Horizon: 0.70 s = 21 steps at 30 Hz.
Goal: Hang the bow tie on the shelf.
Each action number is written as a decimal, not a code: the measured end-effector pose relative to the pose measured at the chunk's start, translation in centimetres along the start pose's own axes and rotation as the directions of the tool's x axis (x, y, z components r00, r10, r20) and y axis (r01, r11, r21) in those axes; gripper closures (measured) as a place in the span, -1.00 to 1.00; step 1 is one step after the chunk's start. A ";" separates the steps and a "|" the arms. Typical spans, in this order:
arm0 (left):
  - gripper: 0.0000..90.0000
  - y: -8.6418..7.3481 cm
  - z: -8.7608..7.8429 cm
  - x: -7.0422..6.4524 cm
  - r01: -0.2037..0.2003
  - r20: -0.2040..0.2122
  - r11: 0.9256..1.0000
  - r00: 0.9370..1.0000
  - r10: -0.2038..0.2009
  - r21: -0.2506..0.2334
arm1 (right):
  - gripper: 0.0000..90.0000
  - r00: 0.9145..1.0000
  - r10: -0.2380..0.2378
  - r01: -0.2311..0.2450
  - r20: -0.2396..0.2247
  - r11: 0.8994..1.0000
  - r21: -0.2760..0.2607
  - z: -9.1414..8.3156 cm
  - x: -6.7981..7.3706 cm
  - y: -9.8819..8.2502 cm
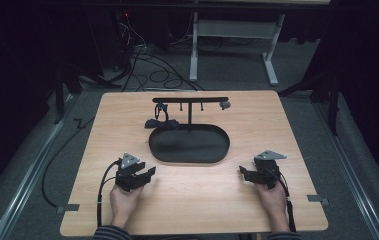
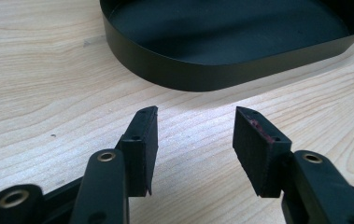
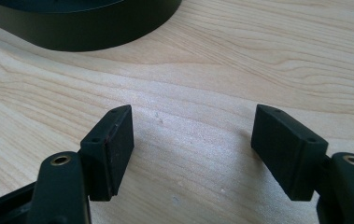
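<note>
We hold both grippers low over the table (image 1: pixel 277 115), one at each near corner of the black tray (image 1: pixel 189 144). The left gripper (image 1: pixel 149 172) and the right gripper (image 1: pixel 242 172) both stand with jaws spread wide and nothing between them. The work ahead seems to lie at the stand (image 1: pixel 190 100) rising from the tray's far edge: a small dark bundle (image 1: pixel 161 122) hangs or rests below the left end of its crossbar, touching the tray's far rim, and a small pale piece (image 1: pixel 225 105) sits at the bar's right end.

To do this reach well, we judge it best to carry the left gripper up and over the tray wall rather than across it, keep the jaws as wide as they are now, and close only once the pads bracket the bundle squarely.

The high view gives us the stand, the bundle and both hands at once. The left gripper view brings in the tray's wall and dark floor close ahead of the pads (image 2: pixel 144 149), and a reddish mark on the other pad. The right gripper view catches just a corner of the tray wall (image 3: pixel 90 32) and bare wood grain beyond.
</note>
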<state>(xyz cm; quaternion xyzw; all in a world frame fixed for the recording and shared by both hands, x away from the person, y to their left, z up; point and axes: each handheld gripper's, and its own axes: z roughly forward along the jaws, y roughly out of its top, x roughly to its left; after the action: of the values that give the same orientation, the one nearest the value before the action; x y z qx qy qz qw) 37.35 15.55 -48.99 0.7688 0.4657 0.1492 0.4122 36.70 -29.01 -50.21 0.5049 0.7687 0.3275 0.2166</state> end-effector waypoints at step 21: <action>0.11 -0.4 1.1 -0.2 -0.024 -0.028 1.000 0.999 0.025 0.015 | -0.31 1.000 0.000 0.000 0.000 1.000 0.000 0.0 0.0 0.0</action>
<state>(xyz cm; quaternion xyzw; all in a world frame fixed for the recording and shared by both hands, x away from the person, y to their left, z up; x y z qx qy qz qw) 37.68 14.91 -49.91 0.7753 0.4631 0.1617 0.3979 36.70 -29.01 -50.21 0.5050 0.7687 0.3274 0.2165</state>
